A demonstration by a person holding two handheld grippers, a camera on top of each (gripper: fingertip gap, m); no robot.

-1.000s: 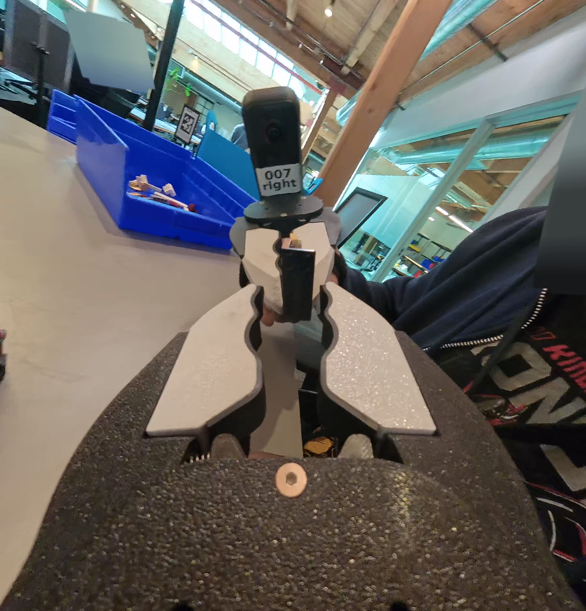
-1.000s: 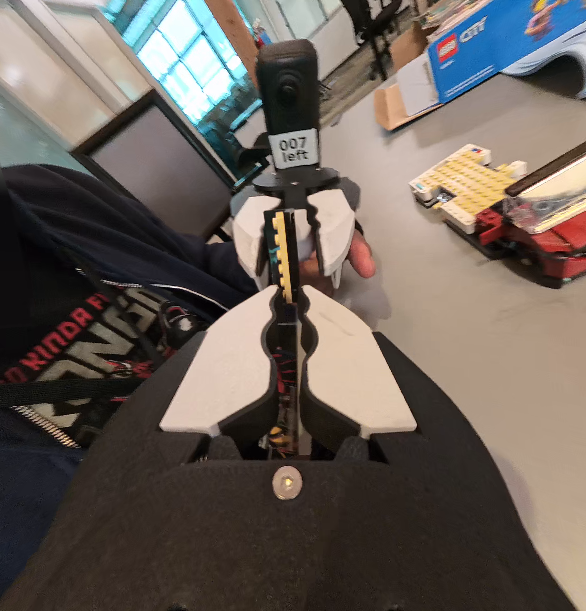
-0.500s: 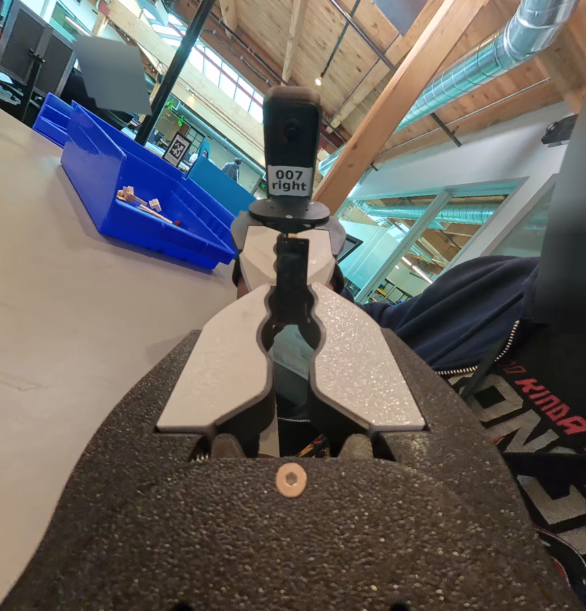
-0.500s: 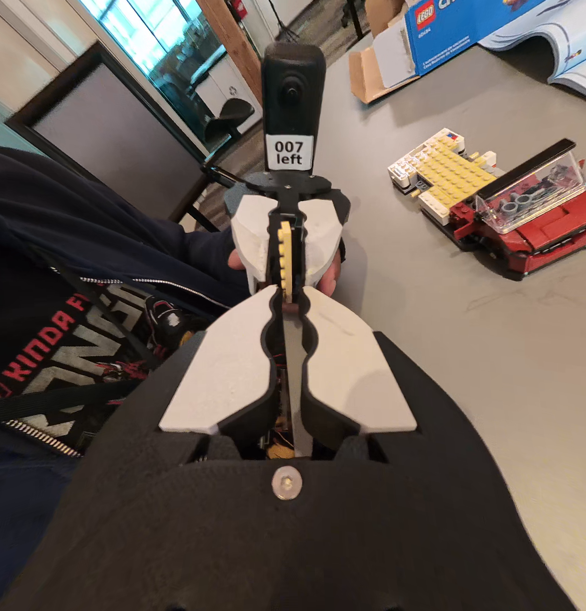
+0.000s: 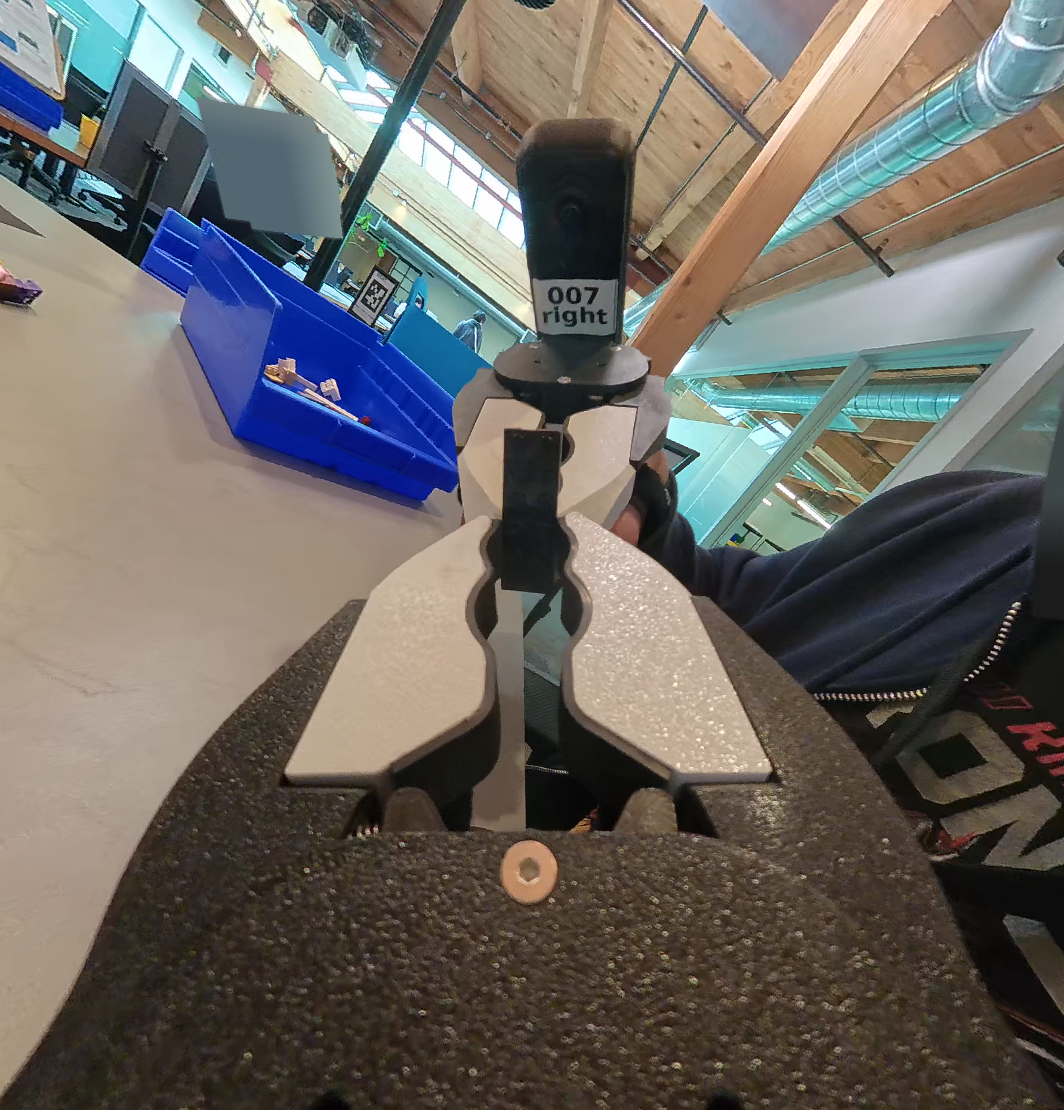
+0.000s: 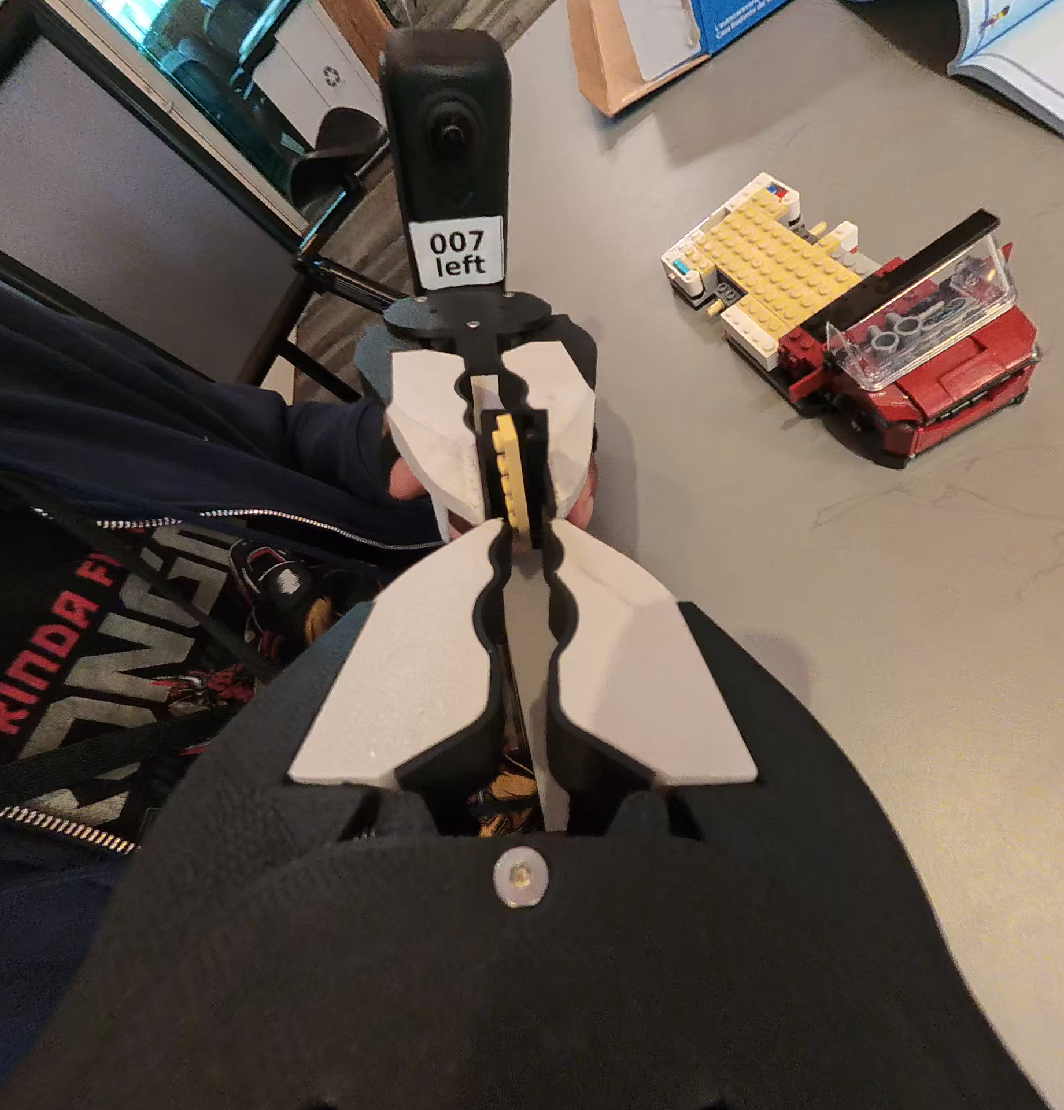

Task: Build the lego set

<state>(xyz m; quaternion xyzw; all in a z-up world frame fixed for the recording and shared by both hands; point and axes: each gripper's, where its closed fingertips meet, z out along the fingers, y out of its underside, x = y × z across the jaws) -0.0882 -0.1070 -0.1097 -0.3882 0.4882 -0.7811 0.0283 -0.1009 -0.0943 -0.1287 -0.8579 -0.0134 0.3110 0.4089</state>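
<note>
My two grippers face each other above the grey table (image 5: 127, 570), and both grip one small brick assembly. In the left wrist view my left gripper (image 5: 529, 534) is shut on the near end of the black plate (image 5: 531, 498). The right gripper (image 5: 541, 438) pinches its far end. In the right wrist view the assembly (image 6: 513, 474) shows edge-on as a tan studded plate on a black one. My right gripper (image 6: 525, 531) is shut on its near end, and the left gripper (image 6: 487, 420) clamps the far end. A hand (image 6: 406, 480) holds that gripper.
A blue bin (image 5: 313, 384) with a few tan pieces stands on the table at the left. A red and tan brick vehicle (image 6: 848, 324) with a clear windscreen sits at the right. A cardboard box (image 6: 632, 54) and an open booklet (image 6: 1028, 66) lie beyond it. The person's dark hoodie (image 5: 878, 570) is close by. Only a small space, under 4 cm, lies between the two pairs of fingers.
My left gripper's fingers closed from wide apart onto the black plate that the right gripper kept holding. Both grippers then tilted together with the piece between them.
</note>
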